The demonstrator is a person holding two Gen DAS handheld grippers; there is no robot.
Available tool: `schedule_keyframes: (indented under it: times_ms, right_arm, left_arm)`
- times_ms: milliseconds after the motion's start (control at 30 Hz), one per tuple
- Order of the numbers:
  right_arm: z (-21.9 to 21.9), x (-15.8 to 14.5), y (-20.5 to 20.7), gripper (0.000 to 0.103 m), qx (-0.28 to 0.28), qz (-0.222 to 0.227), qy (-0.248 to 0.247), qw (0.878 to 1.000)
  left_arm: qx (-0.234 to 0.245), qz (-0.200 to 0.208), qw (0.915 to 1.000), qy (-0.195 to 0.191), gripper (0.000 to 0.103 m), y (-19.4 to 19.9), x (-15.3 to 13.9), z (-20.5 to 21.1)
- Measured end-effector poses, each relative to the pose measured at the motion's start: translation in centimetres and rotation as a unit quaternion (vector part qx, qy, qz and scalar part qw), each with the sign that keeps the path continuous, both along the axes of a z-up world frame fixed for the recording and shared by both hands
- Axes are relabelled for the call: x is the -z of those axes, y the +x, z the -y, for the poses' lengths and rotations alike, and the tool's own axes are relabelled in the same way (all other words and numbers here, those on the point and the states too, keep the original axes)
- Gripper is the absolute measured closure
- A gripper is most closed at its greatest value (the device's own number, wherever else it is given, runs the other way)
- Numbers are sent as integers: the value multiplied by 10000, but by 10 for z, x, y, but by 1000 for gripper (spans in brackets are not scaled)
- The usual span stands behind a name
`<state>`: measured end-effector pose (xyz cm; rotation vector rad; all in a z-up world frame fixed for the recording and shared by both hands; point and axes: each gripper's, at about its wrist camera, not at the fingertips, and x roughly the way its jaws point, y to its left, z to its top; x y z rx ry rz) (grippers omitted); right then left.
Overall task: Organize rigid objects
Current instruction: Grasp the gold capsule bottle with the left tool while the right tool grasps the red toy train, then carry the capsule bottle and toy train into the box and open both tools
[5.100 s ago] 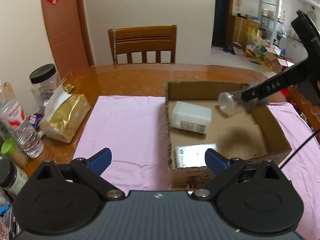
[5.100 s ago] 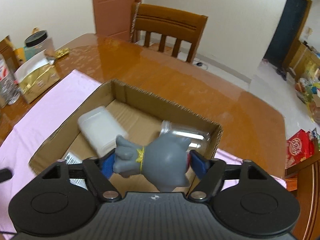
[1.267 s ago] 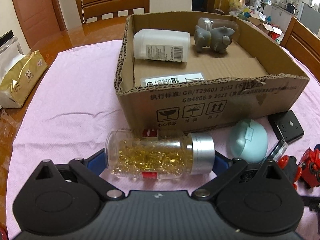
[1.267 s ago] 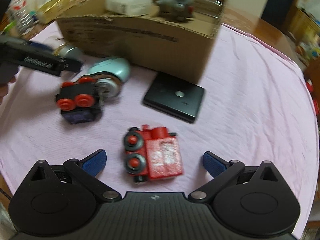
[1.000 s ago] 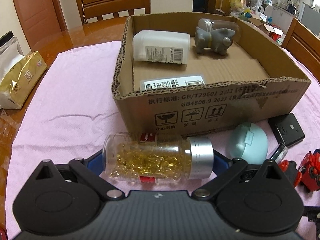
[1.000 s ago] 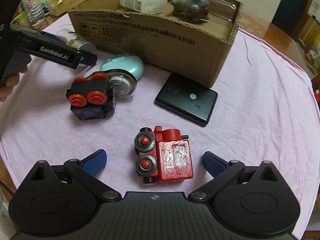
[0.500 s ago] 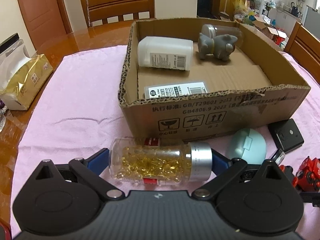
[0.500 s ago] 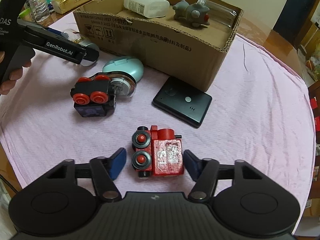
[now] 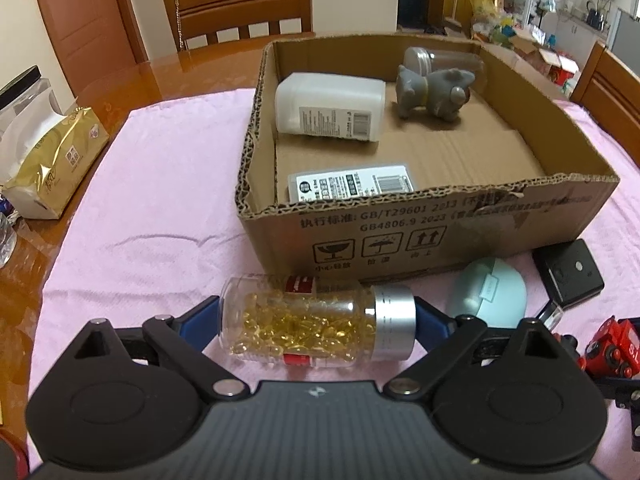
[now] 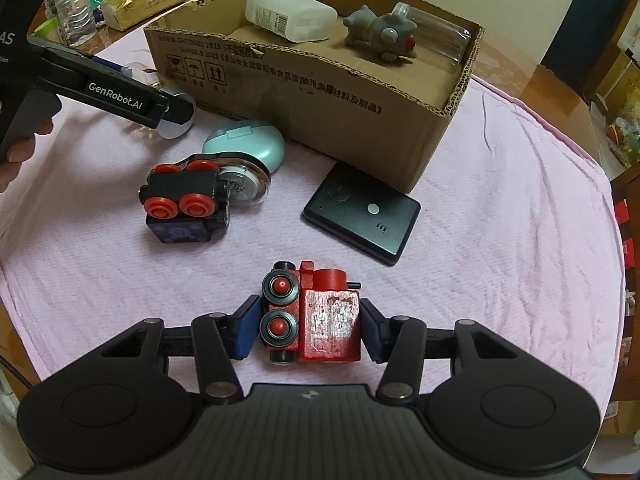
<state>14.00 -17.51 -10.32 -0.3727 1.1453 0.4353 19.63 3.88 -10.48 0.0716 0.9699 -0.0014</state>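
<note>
A clear bottle of golden capsules (image 9: 316, 320) with a silver cap lies crosswise in my left gripper (image 9: 316, 318). The jaws are closing and both blue pads touch its ends. In the right wrist view that gripper (image 10: 160, 104) hovers left of the cardboard box (image 10: 320, 92). My right gripper (image 10: 308, 320) is shut on a red toy train (image 10: 316, 320), a pad against each side. The box (image 9: 400, 232) holds a white bottle (image 9: 330, 106), a grey toy animal (image 9: 434, 94), a clear jar (image 9: 440, 60) and a flat labelled pack (image 9: 350, 186).
On the pink cloth (image 10: 500, 220) in front of the box lie a mint oval case (image 10: 244, 146), a black toy car with red wheels (image 10: 184, 204), a round clear case (image 10: 244, 184) and a flat black device (image 10: 362, 216). A gold tissue pack (image 9: 52, 168) sits left, a chair (image 9: 240, 8) behind.
The right jaws went from wide open to closed against the red train. The left pads drew in onto the capsule bottle's ends. The grey toy held earlier now lies in the box.
</note>
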Motion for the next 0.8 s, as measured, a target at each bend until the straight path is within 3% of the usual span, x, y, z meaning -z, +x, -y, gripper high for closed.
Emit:
schedule_keyframes:
  times_ms: [400, 800]
  right_arm:
    - [2, -5, 2, 49, 31, 29, -9, 10000]
    - [5, -23, 4, 49, -122, 75, -94, 9999]
  left_arm:
    - [319, -253, 9992, -36, 9, -2, -6, -4]
    - [1138, -303, 9929, 179, 9, -21, -39, -4]
